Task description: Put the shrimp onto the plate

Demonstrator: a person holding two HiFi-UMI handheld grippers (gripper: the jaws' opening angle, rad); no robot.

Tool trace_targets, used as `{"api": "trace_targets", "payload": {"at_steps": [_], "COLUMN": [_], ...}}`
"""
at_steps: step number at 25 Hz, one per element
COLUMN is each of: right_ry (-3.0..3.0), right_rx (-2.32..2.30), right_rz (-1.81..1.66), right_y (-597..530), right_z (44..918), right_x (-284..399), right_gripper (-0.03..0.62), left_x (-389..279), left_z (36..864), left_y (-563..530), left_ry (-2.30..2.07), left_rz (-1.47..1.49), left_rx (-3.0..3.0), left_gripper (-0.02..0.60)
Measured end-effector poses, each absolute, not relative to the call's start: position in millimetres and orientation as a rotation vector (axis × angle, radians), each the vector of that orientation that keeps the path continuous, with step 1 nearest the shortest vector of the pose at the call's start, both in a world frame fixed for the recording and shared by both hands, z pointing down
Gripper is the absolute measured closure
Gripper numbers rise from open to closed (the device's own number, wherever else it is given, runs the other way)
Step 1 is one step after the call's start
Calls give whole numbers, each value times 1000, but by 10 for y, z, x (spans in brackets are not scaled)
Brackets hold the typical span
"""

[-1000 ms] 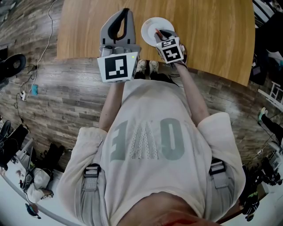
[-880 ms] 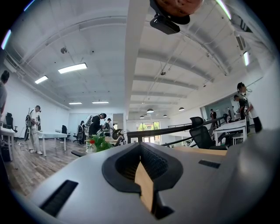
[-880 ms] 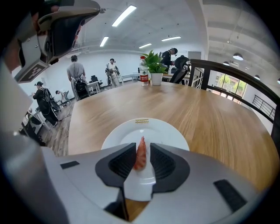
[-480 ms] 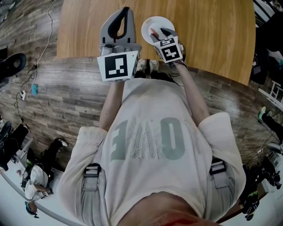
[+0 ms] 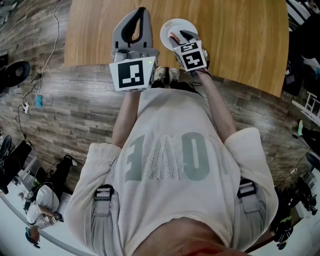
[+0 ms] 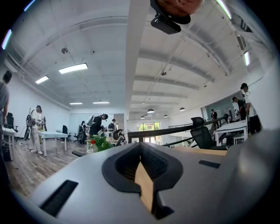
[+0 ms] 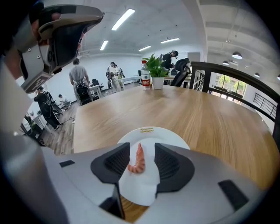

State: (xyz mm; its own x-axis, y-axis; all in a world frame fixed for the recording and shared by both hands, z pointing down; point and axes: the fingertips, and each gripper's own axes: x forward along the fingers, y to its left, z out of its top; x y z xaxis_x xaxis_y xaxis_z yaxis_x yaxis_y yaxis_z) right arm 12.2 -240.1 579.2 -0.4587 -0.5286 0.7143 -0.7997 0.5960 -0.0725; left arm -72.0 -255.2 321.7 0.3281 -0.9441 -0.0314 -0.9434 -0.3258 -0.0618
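Observation:
A small orange shrimp lies on the white plate, which sits on the wooden table near its front edge. My right gripper hangs low over the plate, open, with a jaw on each side of the shrimp and neither pad touching it. In the head view the plate and shrimp show just beyond the right gripper. To the left of the plate my left gripper is held up above the table, shut and holding nothing, and the left gripper faces the room.
A potted plant and a bottle stand at the table's far end. The table edge runs just in front of the person's body, over a plank floor. Several people and office chairs stand in the room behind.
The right gripper's jaws have spread apart around the shrimp, which now lies loose on the plate. The gripper drew slightly towards the plate. The left gripper has not moved.

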Motion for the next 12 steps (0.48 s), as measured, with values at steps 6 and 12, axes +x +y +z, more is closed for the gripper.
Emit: {"api": "trace_targets", "payload": {"at_steps": [6, 12], "right_ry": [-2162, -2218], "right_rx": [1075, 1129], "right_rz": [524, 494], "right_y": [-2438, -2514], "right_z": [5756, 5523], "right_x": [184, 204], "right_gripper": [413, 417], "left_x": [-720, -674], "left_z": [3203, 3189], "left_y": [-2561, -2587], "left_ry": [1778, 1761], "left_rz": [-14, -8], "left_rx": [-2504, -2512], "left_gripper": [571, 572]}}
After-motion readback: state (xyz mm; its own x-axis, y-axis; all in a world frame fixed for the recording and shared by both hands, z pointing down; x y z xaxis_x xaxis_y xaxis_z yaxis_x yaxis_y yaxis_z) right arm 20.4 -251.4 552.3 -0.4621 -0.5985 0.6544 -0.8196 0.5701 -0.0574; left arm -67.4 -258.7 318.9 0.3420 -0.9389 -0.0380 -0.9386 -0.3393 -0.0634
